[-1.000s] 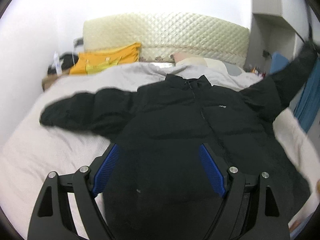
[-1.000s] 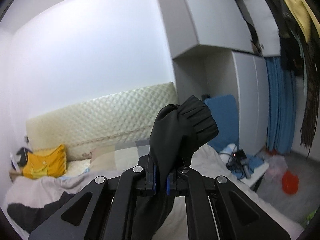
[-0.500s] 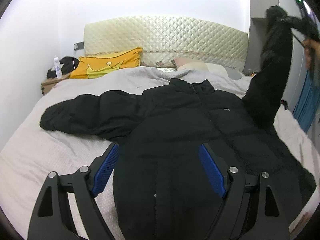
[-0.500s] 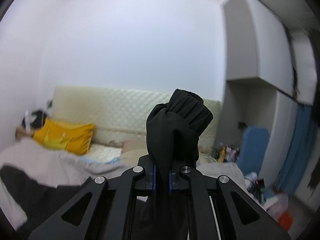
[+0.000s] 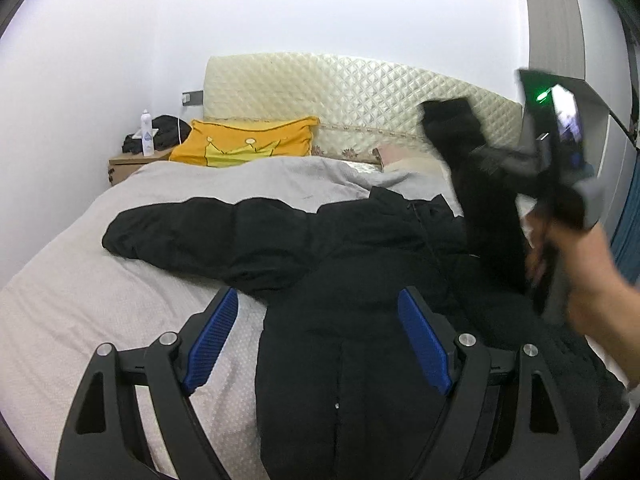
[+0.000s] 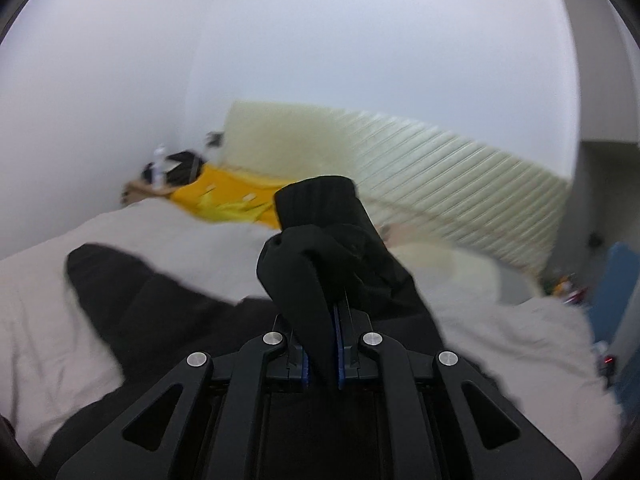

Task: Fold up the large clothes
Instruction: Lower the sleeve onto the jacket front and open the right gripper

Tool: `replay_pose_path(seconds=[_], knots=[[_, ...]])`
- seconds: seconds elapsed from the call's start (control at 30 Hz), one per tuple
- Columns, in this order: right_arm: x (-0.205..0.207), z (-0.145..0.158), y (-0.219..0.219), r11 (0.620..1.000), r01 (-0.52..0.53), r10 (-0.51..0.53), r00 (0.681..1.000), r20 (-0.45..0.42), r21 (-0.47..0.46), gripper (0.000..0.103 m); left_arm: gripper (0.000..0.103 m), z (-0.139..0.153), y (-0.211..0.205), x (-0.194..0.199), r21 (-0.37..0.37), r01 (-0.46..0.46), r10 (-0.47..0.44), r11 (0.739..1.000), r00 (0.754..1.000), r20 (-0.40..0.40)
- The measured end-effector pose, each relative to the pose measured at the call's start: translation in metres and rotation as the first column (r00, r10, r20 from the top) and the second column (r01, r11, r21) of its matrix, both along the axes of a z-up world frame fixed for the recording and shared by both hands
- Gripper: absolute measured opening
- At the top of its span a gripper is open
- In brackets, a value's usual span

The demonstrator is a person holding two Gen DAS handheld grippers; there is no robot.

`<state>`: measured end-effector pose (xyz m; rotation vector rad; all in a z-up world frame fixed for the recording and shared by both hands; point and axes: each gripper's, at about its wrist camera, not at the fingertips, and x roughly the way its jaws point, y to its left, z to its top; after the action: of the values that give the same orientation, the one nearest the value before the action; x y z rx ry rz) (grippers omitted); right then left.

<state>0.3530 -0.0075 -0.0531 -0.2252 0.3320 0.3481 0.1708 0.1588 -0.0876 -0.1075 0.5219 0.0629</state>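
So the black puffer jacket (image 5: 360, 264) is spread front-up across the bed (image 5: 100, 300), collar toward the quilted headboard (image 5: 340, 100). Plenty of bare grey cover on the left side of the bed, all the way to the bedside cabinet (image 5: 124, 164) with the spray bottle (image 5: 147, 134) on it. On the right it's tighter, the jacket body runs almost to the mattress edge. The yellow pillow (image 5: 244, 148) sits up by the headboard, well clear of the jacket.

Compared to half a second ago, the right sleeve (image 5: 480, 184) has swung inward and lower, now leaning over the jacket's chest instead of sticking straight up at the side.

The right hand-held gripper (image 6: 321, 344) is clamped tight on that sleeve just below the cuff (image 6: 320, 200), which pokes up past the fingers. The left hand-held gripper (image 5: 320, 344) is wide open, hovering above the jacket's lower front, holding nothing. The other sleeve (image 5: 192, 232) lies flat out to the left.
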Motion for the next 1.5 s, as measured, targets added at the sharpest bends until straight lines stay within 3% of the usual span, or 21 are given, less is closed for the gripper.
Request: replay_pose_path(seconds=[0.23, 0.4, 0.53, 0.7, 0.77, 0.87, 0.9, 1.0, 1.17, 1.5], knots=[[0.018, -0.056, 0.029, 0.985, -0.009, 0.048, 0.974, -0.220, 0.175, 0.010, 0.082, -0.007, 0.005, 0.006, -0.010, -0.010, 0.010, 1.000, 0.999, -0.040], [0.023, -0.097, 0.039, 0.984, -0.013, 0.070, 0.944, -0.322, 0.178, 0.011, 0.082, -0.012, 0.010, 0.011, -0.029, -0.022, 0.021, 0.999, 0.998, -0.060], [0.032, -0.135, 0.050, 0.992, 0.010, 0.048, 0.894, -0.446, 0.126, 0.011, 0.082, -0.019, 0.013, 0.018, -0.030, -0.033, 0.031, 0.999, 0.996, -0.082], [0.035, -0.137, 0.040, 0.982, 0.011, 0.082, 0.873, -0.481, 0.187, 0.014, 0.082, -0.026, 0.015, 0.025, -0.049, -0.046, 0.040, 0.998, 0.992, -0.116], [0.033, -0.136, 0.036, 0.978, 0.005, 0.101, 0.865, -0.492, 0.209, 0.027, 0.082, -0.024, 0.014, 0.024, -0.044, -0.048, 0.043, 0.998, 0.994, -0.105], [0.022, -0.124, 0.029, 0.966, -0.015, 0.141, 0.866, -0.480, 0.257, 0.059, 0.082, -0.018, 0.011, 0.018, -0.036, -0.049, 0.046, 0.998, 0.997, -0.067], [0.017, -0.120, 0.026, 0.961, -0.021, 0.154, 0.868, -0.472, 0.274, 0.063, 0.082, -0.015, 0.009, 0.016, -0.033, -0.049, 0.047, 0.998, 0.997, -0.057], [0.004, -0.101, 0.017, 0.952, -0.033, 0.176, 0.873, -0.454, 0.305, 0.065, 0.082, -0.010, 0.003, 0.012, -0.013, -0.044, 0.044, 0.999, 0.998, -0.042], [-0.018, -0.056, -0.004, 0.960, -0.045, 0.156, 0.905, -0.395, 0.277, 0.065, 0.082, 0.004, -0.018, 0.004, 0.054, -0.019, 0.021, 0.998, 0.999, -0.028], [-0.067, 0.043, -0.071, 0.971, -0.024, 0.082, 0.968, -0.237, 0.240, 0.065, 0.082, 0.068, -0.045, -0.019, -0.039, 0.051, -0.051, 0.998, 0.999, 0.002]])
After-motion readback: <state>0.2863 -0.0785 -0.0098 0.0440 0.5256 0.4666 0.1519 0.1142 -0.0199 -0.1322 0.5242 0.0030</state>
